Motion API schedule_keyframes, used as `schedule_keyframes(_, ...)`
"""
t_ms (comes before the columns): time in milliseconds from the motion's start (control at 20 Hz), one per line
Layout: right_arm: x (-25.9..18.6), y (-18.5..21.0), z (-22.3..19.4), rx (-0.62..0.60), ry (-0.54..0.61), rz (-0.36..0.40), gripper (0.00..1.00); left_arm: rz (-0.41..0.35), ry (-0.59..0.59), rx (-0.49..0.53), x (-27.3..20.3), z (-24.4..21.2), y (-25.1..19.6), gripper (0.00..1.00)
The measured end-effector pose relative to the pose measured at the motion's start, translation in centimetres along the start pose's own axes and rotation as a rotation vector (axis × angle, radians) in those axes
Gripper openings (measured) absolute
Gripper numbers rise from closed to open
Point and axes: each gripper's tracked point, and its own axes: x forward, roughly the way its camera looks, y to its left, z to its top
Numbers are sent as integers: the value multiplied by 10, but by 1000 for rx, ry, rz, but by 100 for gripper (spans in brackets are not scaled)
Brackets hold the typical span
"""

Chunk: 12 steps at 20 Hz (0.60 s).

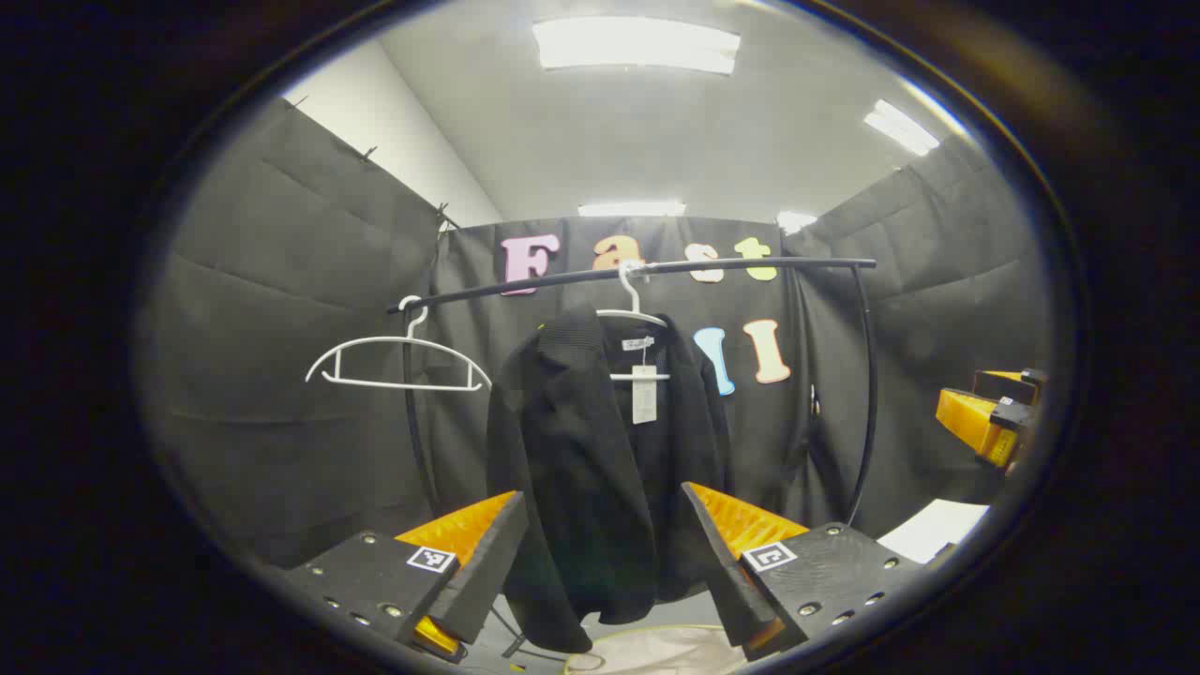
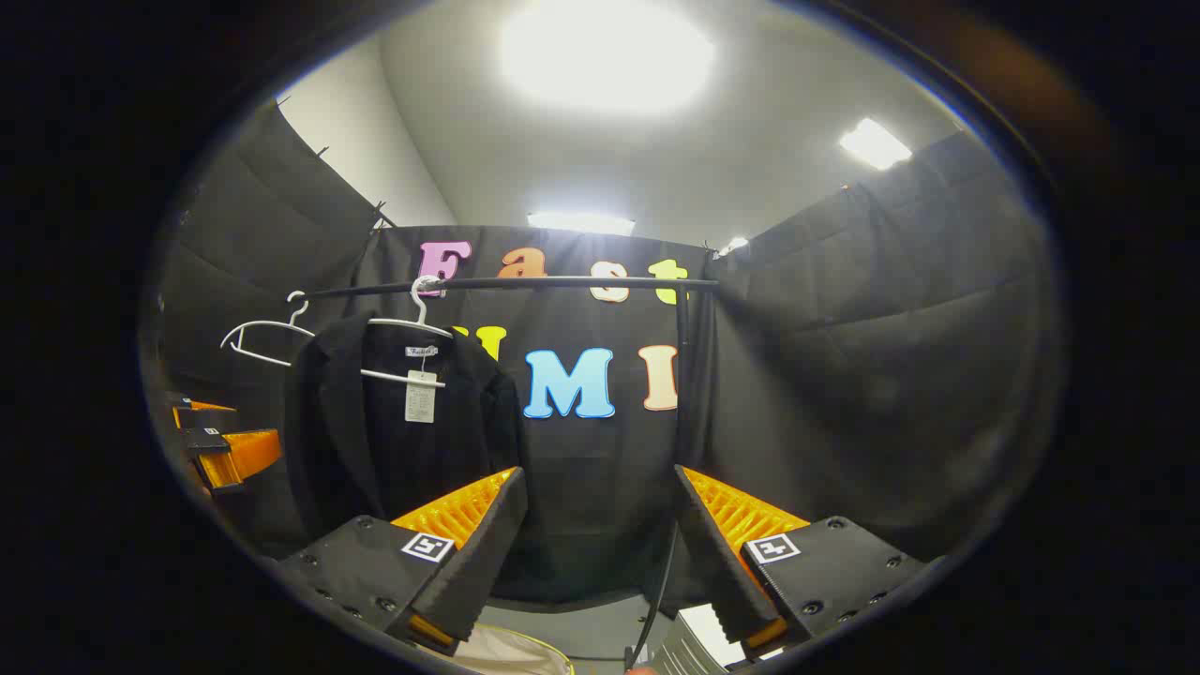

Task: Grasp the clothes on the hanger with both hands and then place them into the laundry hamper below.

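Your black jacket (image 1: pixel 600 469) hangs from a white hanger (image 1: pixel 635 319) on the rail (image 1: pixel 637 272), above what looks like the hamper rim (image 1: pixel 647 647). Both the left gripper (image 1: pixel 605 562) and right gripper (image 2: pixel 600 553) are spread wide, holding nothing; bring one to each shoulder below the rail before closing

A: You have a black jacket (image 1: pixel 600 469) on a white hanger (image 1: pixel 637 323), with a white tag (image 1: pixel 644 394) at its collar.

B: And the second hanger (image 1: pixel 398 361) to your left?

A: White too, on a black rail (image 1: pixel 656 270). The wall cloth (image 1: pixel 281 375) behind is black as well, and the ceiling (image 1: pixel 637 141) is pale grey.

B: Below the jacket?

A: You see the hamper (image 1: pixel 656 652), cream-coloured; in the right gripper view its rim (image 2: pixel 525 647) has a yellow edge.
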Motion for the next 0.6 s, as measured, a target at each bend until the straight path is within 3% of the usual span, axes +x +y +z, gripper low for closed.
schedule_keyframes(600, 4, 4, 14, 7, -14, 18, 97, 34, 3, 0, -1, 10, 11, 94)
